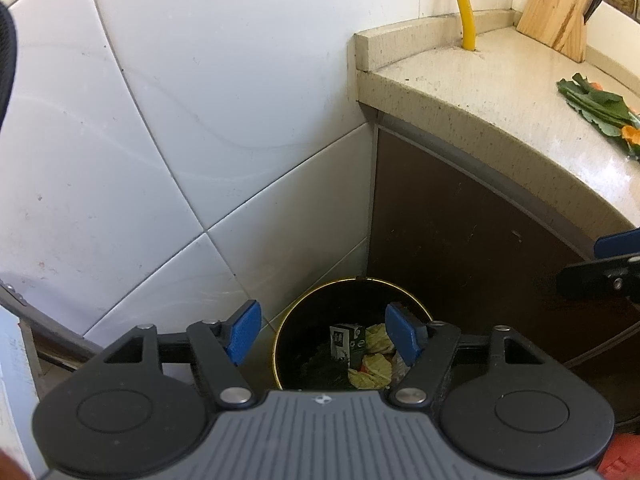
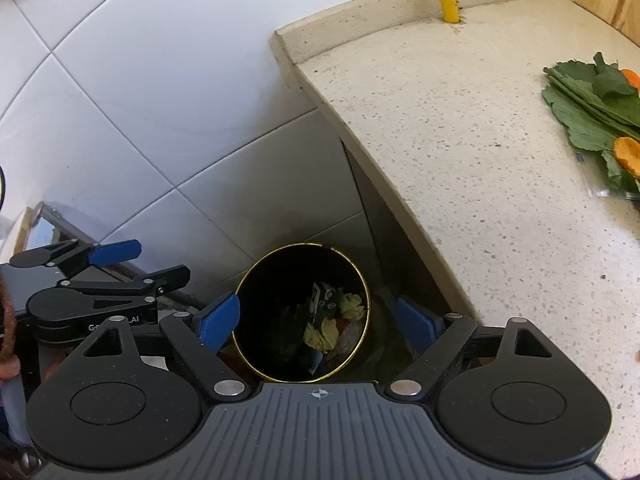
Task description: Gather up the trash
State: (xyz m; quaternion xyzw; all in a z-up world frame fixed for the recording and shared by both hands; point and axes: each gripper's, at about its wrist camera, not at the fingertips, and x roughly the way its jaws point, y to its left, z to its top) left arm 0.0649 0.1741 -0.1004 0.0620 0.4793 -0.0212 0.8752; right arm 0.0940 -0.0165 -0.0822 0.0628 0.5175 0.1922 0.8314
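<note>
A round black bin with a gold rim point(image 1: 280, 336) point(image 2: 256, 268) stands on the floor in the corner between the tiled wall and the cabinet. Inside lie a small carton point(image 1: 344, 340) point(image 2: 322, 296), yellowish crumpled scraps point(image 1: 374, 364) point(image 2: 352, 304) and other waste. My left gripper point(image 1: 322, 334) hovers open above the bin with nothing between its blue pads. My right gripper point(image 2: 316, 320) also hangs open over the bin, empty. Green leaves point(image 1: 596, 106) point(image 2: 588, 112) and orange peel point(image 2: 628, 154) lie on the counter at the right. The left gripper point(image 2: 116, 264) shows at the left of the right wrist view.
A speckled beige countertop point(image 2: 460, 140) curves above a dark brown cabinet point(image 1: 460, 240). A yellow hose point(image 1: 466, 8) passes through the counter, and a wooden knife block point(image 1: 556, 12) stands at the back. White tiled wall point(image 1: 180, 120) fills the left.
</note>
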